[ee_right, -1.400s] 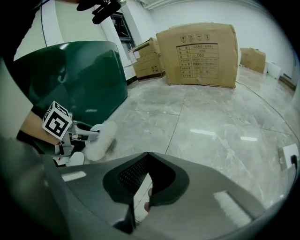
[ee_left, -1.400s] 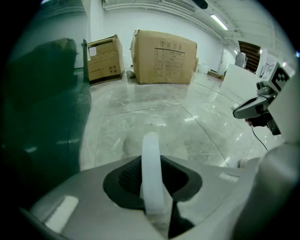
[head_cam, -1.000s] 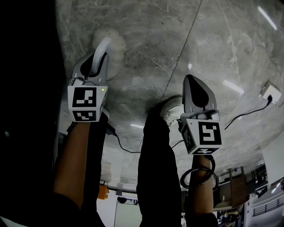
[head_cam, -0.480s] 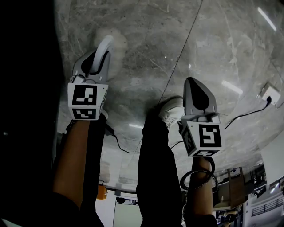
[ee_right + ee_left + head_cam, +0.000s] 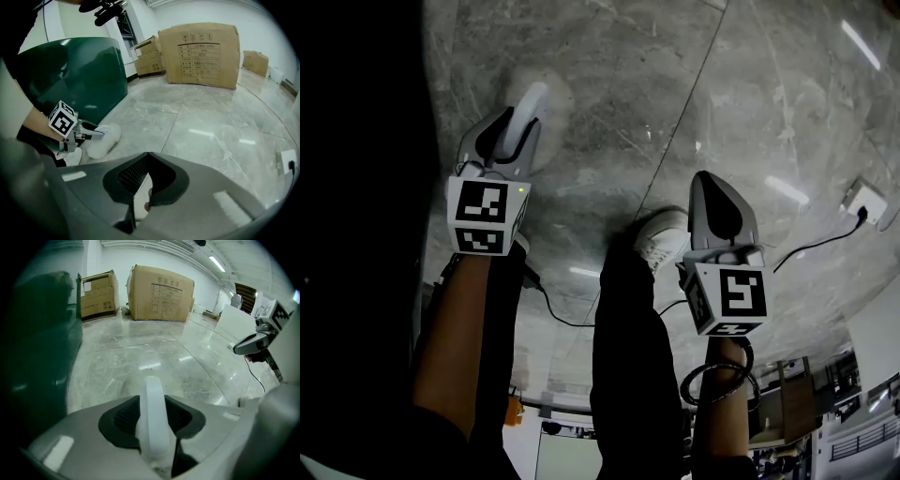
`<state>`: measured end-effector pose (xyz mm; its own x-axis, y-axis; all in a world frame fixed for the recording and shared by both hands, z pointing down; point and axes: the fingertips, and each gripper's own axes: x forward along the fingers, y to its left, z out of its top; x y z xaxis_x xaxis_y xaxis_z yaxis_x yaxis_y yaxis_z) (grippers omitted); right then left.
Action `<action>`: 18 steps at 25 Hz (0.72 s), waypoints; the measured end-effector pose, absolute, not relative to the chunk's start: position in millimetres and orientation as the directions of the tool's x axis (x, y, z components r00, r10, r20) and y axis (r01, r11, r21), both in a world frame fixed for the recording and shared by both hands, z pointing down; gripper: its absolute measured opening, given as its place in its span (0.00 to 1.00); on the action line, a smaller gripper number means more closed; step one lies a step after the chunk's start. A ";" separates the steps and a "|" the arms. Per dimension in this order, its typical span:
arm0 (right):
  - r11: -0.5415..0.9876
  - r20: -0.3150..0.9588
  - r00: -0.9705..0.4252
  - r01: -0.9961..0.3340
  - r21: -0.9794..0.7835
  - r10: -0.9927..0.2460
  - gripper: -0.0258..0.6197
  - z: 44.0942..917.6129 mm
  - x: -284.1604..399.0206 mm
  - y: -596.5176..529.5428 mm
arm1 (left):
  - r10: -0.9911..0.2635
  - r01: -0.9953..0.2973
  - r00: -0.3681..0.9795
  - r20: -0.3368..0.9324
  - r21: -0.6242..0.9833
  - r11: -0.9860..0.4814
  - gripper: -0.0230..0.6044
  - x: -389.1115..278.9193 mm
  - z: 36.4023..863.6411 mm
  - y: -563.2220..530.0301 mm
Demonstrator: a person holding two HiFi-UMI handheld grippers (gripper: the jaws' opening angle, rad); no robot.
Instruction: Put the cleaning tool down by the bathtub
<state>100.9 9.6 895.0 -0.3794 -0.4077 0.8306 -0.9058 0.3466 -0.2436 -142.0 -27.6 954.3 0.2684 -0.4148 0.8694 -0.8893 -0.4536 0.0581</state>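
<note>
My left gripper is shut on the white handle of the cleaning tool, whose fluffy white head hangs blurred just above the grey floor. In the left gripper view the handle stands upright between the jaws of the left gripper, and the dark green bathtub fills the left side. The right gripper view shows the fluffy head low beside the bathtub, held by the left gripper. My right gripper is shut with nothing in it, to the right of my leg.
Two cardboard boxes stand at the back; the large one also shows from the right. A floor socket with a black cable lies at the right. My leg and white shoe stand between the grippers.
The left gripper with the tool has shifted slightly right and down in the head view. The right gripper has dropped a little. Both stay shut.
</note>
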 end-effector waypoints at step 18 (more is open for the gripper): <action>0.349 0.813 -0.380 -0.907 -0.234 -0.442 0.06 830.1 94.2 -5.5 | -0.406 -0.864 0.306 0.861 0.073 -0.498 0.31 -122.8 886.6 -24.6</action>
